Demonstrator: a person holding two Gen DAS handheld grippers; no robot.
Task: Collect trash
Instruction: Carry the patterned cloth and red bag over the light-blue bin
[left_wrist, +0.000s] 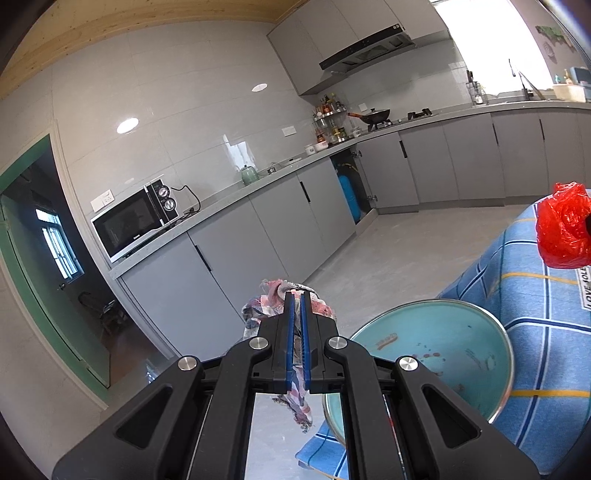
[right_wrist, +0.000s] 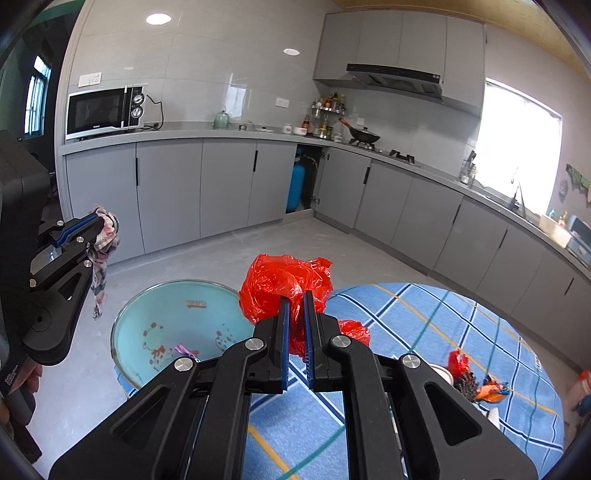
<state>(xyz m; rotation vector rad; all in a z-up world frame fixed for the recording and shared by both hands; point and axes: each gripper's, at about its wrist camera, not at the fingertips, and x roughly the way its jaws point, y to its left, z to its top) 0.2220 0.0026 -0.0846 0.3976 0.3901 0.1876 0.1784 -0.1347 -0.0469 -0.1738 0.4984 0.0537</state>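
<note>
My left gripper (left_wrist: 295, 295) is shut on a crumpled checked cloth rag (left_wrist: 269, 306), which hangs below the jaws over the floor; in the right wrist view the same gripper (right_wrist: 96, 218) and rag (right_wrist: 105, 243) show at the left. My right gripper (right_wrist: 294, 295) is shut on a crumpled red plastic bag (right_wrist: 280, 284), held above the table edge; that bag (left_wrist: 563, 229) appears at the right in the left wrist view. A light blue enamel basin (right_wrist: 173, 321) stands at the table's edge, between the two grippers, with a small purple scrap (right_wrist: 183, 349) inside.
A round table with a blue checked cloth (right_wrist: 424, 332) carries more litter (right_wrist: 472, 380) beside a white cup. Grey kitchen cabinets (right_wrist: 221, 184), a microwave (right_wrist: 105, 110) and a stove with a wok (right_wrist: 364, 137) line the walls. Bare grey floor (right_wrist: 332, 243) lies between.
</note>
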